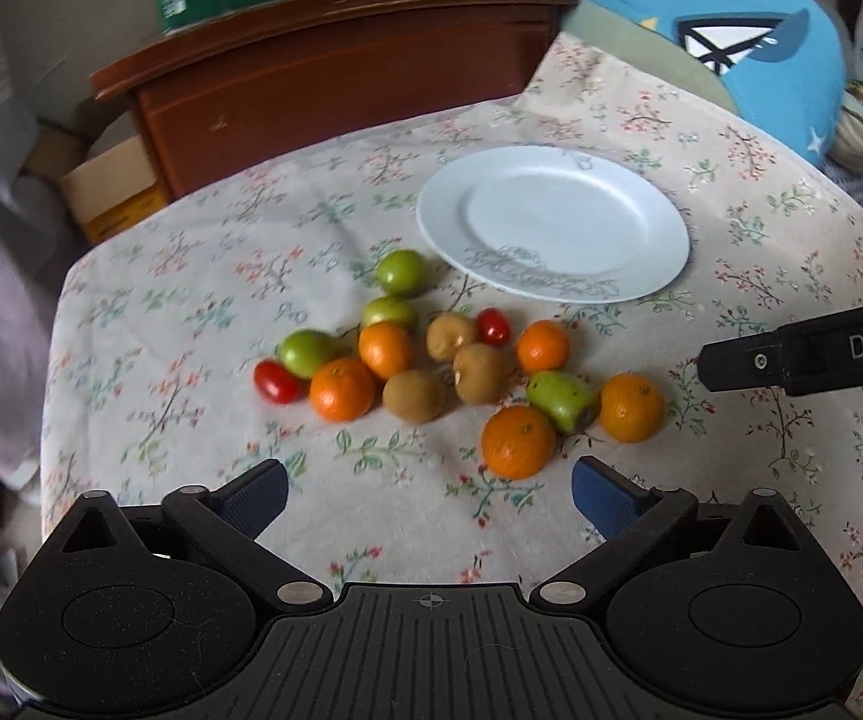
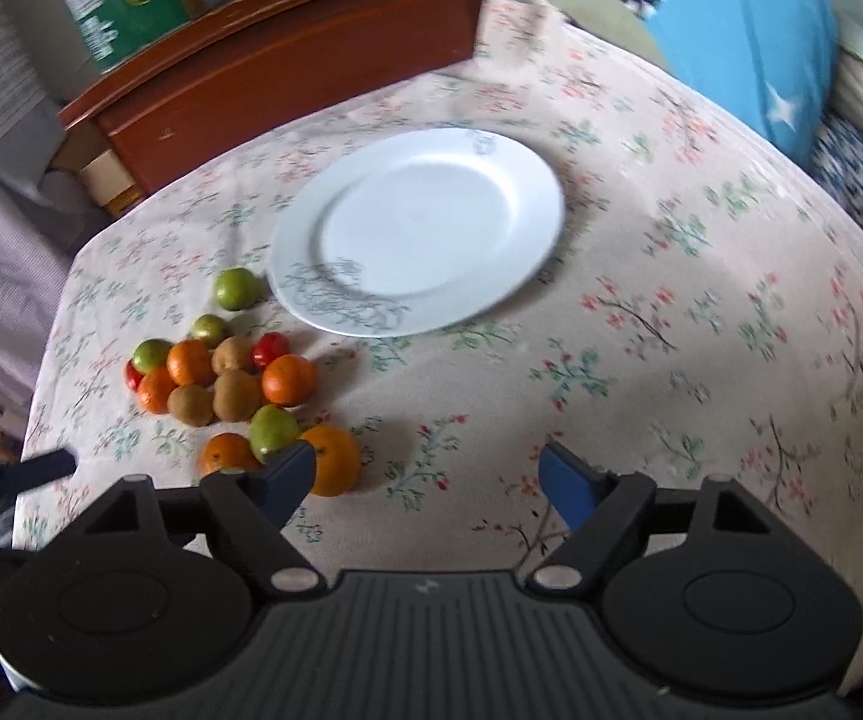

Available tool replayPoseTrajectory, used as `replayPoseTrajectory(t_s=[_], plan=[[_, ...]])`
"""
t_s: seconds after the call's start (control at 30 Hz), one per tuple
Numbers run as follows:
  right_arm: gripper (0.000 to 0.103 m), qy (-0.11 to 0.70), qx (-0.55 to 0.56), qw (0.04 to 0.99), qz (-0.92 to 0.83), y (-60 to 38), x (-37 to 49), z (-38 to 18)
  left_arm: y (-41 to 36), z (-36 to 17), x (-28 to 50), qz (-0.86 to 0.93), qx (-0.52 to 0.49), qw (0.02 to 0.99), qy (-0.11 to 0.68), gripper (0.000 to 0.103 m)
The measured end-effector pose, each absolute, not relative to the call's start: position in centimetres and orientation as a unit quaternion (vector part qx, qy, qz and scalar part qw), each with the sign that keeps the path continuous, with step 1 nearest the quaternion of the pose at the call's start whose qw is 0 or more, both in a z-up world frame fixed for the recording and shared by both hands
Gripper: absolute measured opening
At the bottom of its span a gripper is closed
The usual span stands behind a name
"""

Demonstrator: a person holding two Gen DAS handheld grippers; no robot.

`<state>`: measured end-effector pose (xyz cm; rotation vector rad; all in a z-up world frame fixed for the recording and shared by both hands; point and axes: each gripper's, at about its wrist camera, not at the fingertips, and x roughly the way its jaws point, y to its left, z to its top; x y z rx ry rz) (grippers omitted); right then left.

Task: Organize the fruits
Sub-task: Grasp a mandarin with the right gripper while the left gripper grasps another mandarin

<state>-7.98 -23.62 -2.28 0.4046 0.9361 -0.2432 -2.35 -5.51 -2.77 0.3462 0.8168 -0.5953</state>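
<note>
Floral cloth [image 1: 731, 228] covers counter; brown wooden cabinet [image 1: 323, 78] behind, blue cushion [image 1: 731, 30] at far right. White plate [image 1: 659, 222] bare, toward far side of cloth. Fruits [image 1: 461, 360] heaped on cloth just in front of plate: oranges, kiwis, green fruits, two small red ones. Left tongs [image 1: 429, 495] spread wide, nothing between pads, hovering near front orange [image 1: 518, 441]. Right tongs [image 2: 428, 477] also parted, empty, left finger [image 2: 287, 477] overlapping outermost orange [image 2: 335, 459] in view; contact unclear.
</note>
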Motion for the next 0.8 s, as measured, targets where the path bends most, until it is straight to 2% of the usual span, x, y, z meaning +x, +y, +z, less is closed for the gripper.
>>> replayPoseTrajectory(t_s=[0.07,0.13,0.2,0.27,0.4,0.6,0.8], plan=[[0.072,0.442,0.182,0.873,-0.1,-23.3,-7.8,-2.2,-5.8,-2.9,-2.2,-0.3,0.169,0.858,0.382,0.095],[0.062,0.447,0.175,0.873,-0.081,-23.1,-7.3,-2.5,-6.0,-3.1,-2.1,-0.315,0.166,0.853,0.381,0.089],[0.045,0.457,0.177,0.87,-0.06,-22.9,-6.8,-2.9,-6.1,-3.3,-2.2,-0.328,0.163,0.849,0.379,0.082],[0.041,0.459,0.177,0.87,-0.044,-22.8,-6.6,-3.2,-6.3,-3.6,-2.2,-0.339,0.163,0.848,0.373,0.073],[0.04,0.449,0.187,0.873,-0.032,-22.8,-6.7,-3.7,-6.6,-4.2,-1.7,-0.346,0.152,0.846,0.376,0.062],[0.04,0.444,0.184,0.877,-0.023,-22.4,-6.2,-4.4,-6.8,-4.7,-1.0,-0.356,0.132,0.842,0.383,0.059],[0.037,0.452,0.189,0.872,-0.014,-22.1,-5.5,-5.3,-7.4,-5.6,-1.0,-0.363,0.14,0.836,0.387,0.049]])
